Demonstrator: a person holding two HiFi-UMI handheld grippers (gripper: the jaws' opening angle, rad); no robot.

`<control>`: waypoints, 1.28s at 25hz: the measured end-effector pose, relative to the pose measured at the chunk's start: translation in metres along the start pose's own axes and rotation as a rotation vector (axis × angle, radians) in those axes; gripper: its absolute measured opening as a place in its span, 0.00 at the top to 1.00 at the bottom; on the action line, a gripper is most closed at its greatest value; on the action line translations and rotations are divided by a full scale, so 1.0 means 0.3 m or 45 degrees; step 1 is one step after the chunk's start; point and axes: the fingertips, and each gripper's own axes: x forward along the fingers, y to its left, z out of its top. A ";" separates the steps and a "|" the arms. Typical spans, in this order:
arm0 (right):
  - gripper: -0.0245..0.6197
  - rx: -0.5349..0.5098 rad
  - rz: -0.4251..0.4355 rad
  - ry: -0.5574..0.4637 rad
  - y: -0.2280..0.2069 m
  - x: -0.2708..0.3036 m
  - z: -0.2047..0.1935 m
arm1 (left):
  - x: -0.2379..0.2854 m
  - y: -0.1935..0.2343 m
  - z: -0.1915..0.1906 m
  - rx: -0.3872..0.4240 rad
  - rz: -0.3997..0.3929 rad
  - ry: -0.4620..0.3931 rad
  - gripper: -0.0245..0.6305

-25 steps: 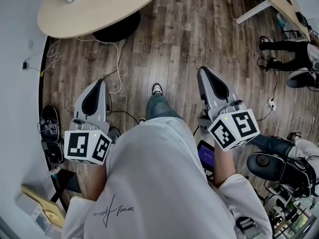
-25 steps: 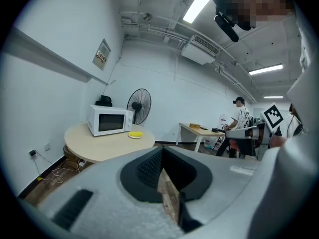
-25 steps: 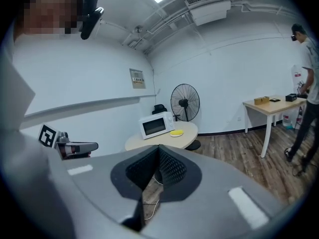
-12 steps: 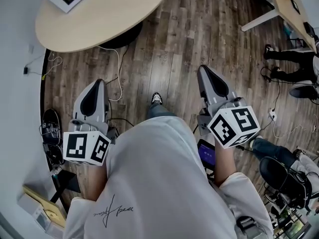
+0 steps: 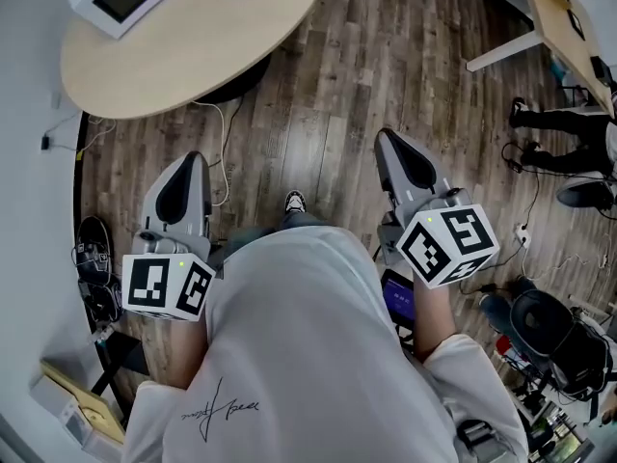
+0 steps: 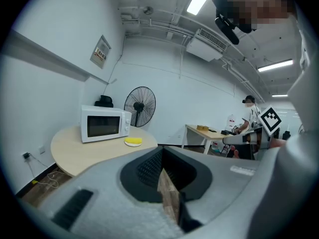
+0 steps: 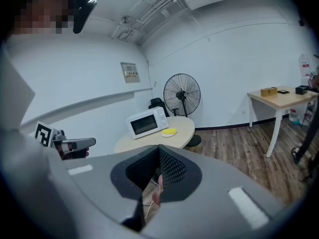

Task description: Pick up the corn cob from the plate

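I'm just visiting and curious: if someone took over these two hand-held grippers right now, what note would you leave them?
Left gripper: jaws shut, nothing in them.
Right gripper: jaws shut, nothing in them.
Corn cob lies on its plate on the round table, beside the microwave. Both grippers are well short of the table, over the wooden floor.
Done: nothing yet; the cob is untouched.
Left: walk up to the table, open one gripper, close it on the cob, lift it off the plate.
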 end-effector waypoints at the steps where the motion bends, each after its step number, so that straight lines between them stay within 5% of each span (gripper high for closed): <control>1: 0.94 -0.002 0.004 0.002 -0.008 0.011 0.005 | 0.015 -0.007 0.005 0.000 -0.003 -0.001 0.98; 11: 0.94 0.026 0.029 0.014 -0.079 0.050 0.014 | 0.092 -0.055 0.014 0.010 -0.005 0.013 0.98; 32: 0.94 -0.018 0.080 0.014 -0.043 0.509 0.227 | 0.402 0.314 0.185 -0.031 0.022 -0.011 0.98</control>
